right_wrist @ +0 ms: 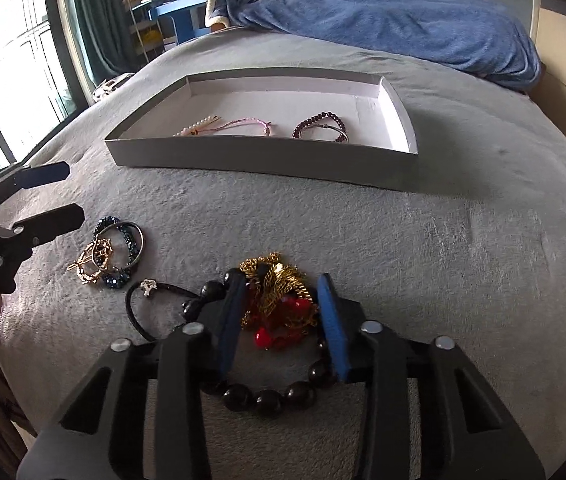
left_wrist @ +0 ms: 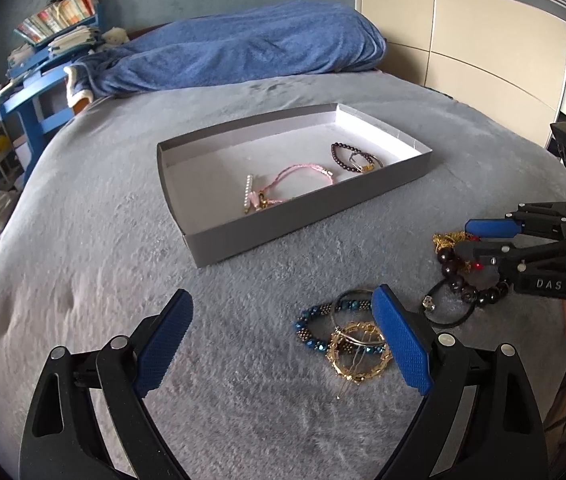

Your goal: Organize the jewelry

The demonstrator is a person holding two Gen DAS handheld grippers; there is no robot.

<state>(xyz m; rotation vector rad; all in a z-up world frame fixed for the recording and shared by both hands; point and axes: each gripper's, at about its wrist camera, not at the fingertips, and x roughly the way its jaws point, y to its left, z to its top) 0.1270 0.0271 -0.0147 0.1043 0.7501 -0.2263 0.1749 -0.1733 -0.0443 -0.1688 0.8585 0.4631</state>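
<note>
The right gripper is lowered onto a pile of jewelry on the grey bed cover, its jaws released and standing on either side of a tangled gold chain with red beads. A bracelet of large dark beads curves beneath and behind these jaws, and a black cord band with a small charm lies just to their left.

The left gripper hovers with its jaws spread wide and nothing between them. Just beside its right jaw lies a cluster of a blue beaded bracelet, a gold chain bracelet and a thin metal bangle, overlapping one another.

Ahead of both sets of jaws sits a shallow grey box with a white floor. Inside it rest a pearl clip, a pink cord bracelet and a dark beaded bracelet.
</note>
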